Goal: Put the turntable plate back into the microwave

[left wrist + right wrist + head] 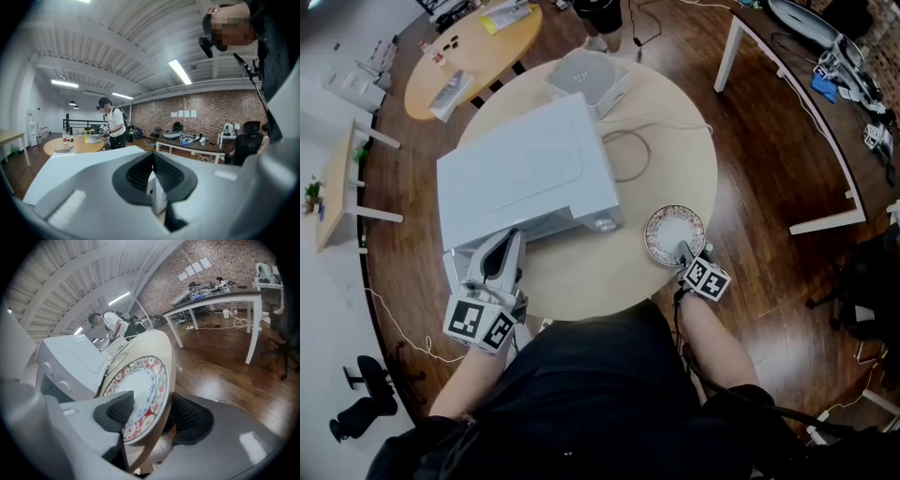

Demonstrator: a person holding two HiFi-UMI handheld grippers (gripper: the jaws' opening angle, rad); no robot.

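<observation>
- Left claw (502, 246) pinches the microwave (525, 169) door (157, 194) by its edge.
- Right claw (147, 413), wide, straddles the plate (140, 385) on the desk (675, 159), four o'clock of the microwave.
- Lifting and loading remain.

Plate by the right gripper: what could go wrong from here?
1. The right gripper has its jaws around only the rim of the floral-rimmed plate, not clamped. A pinch on the rim alone may let it tilt or slip.
2. The plate sits near the edge of the round table, so a nudge could push it off.
</observation>
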